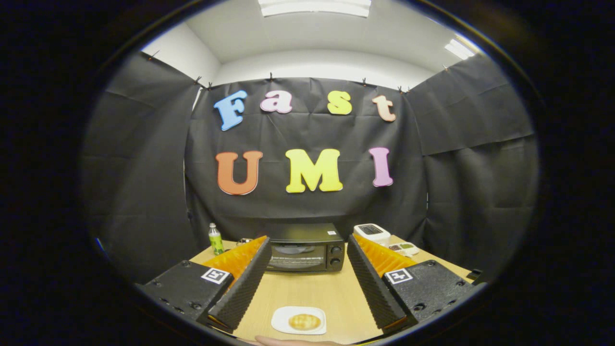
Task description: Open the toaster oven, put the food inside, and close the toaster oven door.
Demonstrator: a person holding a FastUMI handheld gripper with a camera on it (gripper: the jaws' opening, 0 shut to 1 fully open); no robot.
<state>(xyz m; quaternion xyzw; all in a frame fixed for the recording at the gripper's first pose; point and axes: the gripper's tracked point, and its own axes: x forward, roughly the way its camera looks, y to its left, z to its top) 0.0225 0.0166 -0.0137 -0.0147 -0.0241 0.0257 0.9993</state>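
A black toaster oven (pixel 305 248) stands at the back of the wooden table (pixel 314 290), its glass door shut, with two knobs on its right side. A white plate (pixel 299 320) holding a round golden piece of food (pixel 304 321) lies on the table close to me, between my fingers. My gripper (pixel 306 281) is open, its fingers spread wide on either side of the plate and touching nothing. The oven lies well beyond the fingertips.
A small green bottle (pixel 215 239) stands left of the oven. To its right sit a white appliance (pixel 372 233) and a small tray with compartments (pixel 403 248). Part of a hand (pixel 288 341) shows at the table's near edge. Black cloth walls close in the booth.
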